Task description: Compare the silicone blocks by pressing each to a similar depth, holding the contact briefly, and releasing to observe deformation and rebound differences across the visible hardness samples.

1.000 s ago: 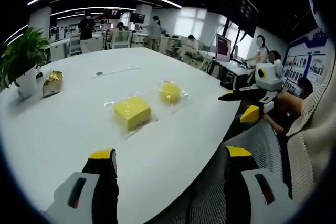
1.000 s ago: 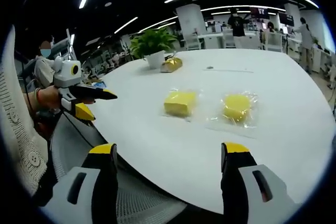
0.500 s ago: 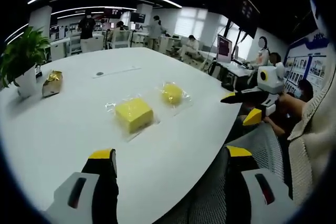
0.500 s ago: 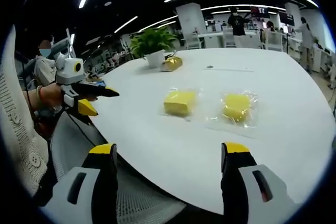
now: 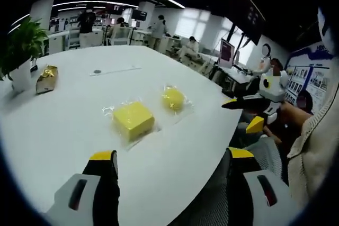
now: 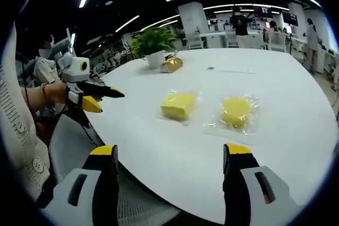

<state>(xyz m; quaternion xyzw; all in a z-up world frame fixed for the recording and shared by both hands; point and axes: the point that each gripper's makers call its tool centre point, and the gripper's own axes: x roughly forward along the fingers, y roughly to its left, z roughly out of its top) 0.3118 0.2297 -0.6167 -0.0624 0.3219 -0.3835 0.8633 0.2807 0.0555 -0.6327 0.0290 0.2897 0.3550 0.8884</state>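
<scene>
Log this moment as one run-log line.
phase: pre-contact | left gripper: open, off the table | right gripper: open, off the table | square yellow block, rounded yellow block: bagged, untouched

Both views across table [image 5: 63, 146], shared blocks [image 6: 178, 105]

White table [image 6: 296, 146], two bagged yellow blocks [image 6: 178, 105] [image 6: 236, 111], potted plant [image 6: 153, 43], gold packet [image 6: 172, 64]

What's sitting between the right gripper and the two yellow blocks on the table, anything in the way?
Nothing visible. Bare white table lies between the open right gripper and both bagged blocks, the square block and the round block. The left gripper hovers off to the side by the table edge.
</scene>
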